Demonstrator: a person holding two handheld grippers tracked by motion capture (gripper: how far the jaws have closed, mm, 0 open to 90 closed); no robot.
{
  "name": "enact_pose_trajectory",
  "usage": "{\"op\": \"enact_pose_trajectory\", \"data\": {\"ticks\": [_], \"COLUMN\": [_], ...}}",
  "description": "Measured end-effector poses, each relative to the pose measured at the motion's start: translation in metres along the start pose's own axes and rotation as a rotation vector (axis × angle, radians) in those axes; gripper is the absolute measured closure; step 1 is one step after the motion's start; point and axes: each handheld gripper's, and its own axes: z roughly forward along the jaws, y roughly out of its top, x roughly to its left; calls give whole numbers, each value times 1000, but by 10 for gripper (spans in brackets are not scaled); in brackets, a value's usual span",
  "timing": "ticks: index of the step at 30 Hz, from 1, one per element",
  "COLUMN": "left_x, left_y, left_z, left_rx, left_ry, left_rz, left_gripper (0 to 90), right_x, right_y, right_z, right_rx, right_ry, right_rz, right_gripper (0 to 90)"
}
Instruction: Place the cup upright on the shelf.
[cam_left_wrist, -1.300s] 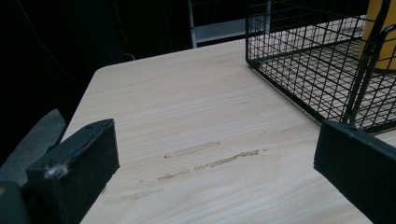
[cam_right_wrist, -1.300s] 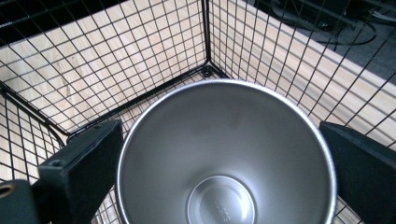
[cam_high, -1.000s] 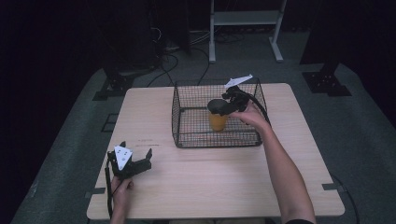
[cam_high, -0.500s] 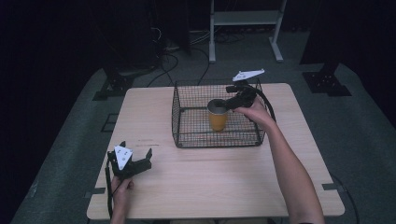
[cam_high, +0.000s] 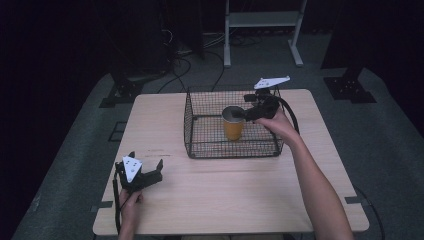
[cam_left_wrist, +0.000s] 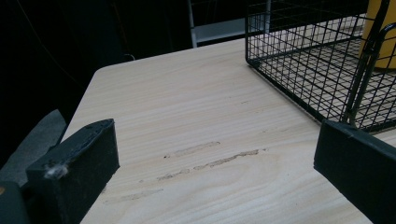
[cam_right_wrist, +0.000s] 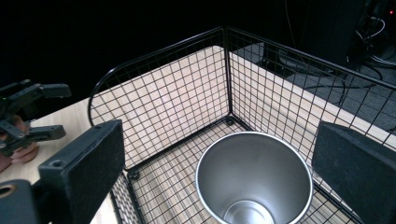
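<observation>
Wire basket (cam_high: 200, 131) sits on the surface (cam_high: 225, 190), orange cup (cam_high: 233, 129) upright inside. Right claw (cam_high: 242, 114), released, hovers at the cup's two o'clock; a careless withdrawal could tip it. Left claw (cam_high: 146, 170) rests open at seven o'clock.

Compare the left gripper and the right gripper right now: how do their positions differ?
The left gripper rests low at the table's near left corner, well short of the wire basket; the right gripper is raised over the basket, just above the orange cup's rim. The left gripper has bare wood between its jaws, the right gripper the cup's steel inside. Both are open and hold nothing.
</observation>
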Motion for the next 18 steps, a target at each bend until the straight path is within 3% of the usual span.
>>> {"op": "enact_pose_trajectory", "data": {"ticks": [9,14,18], "left_x": [0,0,0], "left_y": [0,0,0], "left_z": [0,0,0], "left_rx": [0,0,0], "left_ry": [0,-1,0], "left_rz": [1,1,2], "left_gripper": [0,0,0], "right_x": [11,18,23], "right_y": [-5,-5,-5], "right_z": [-16,-23,-28], "right_rx": [-6,23,4], "right_ry": [32,56,49], "right_rz": [-1,-8,-22], "right_gripper": [23,23,23]}}
